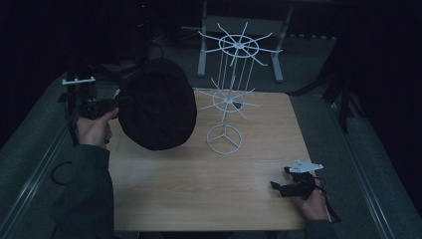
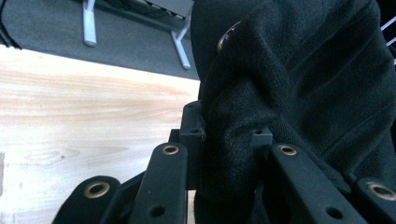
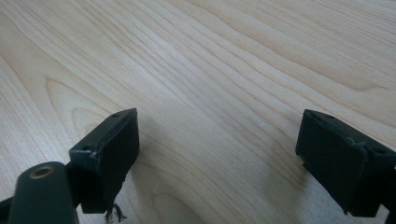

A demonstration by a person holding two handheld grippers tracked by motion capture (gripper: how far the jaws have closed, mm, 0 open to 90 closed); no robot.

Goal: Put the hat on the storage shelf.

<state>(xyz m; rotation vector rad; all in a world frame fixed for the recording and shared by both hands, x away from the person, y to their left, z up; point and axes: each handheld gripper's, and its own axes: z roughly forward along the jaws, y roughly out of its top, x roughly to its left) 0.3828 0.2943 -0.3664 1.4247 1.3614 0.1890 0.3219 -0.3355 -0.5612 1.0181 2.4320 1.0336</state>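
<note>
My left gripper is clamped on the edge of a black hat; the fabric bunches between my jaws and hangs just ahead of them, off the wooden table. A small metal stud on the hat; no lettering readable. White wire rack stands just beyond the hat. My right gripper rests low over the table, jaws wide apart, holding nothing.

Black cloth hat held up above the table's left side.
</note>
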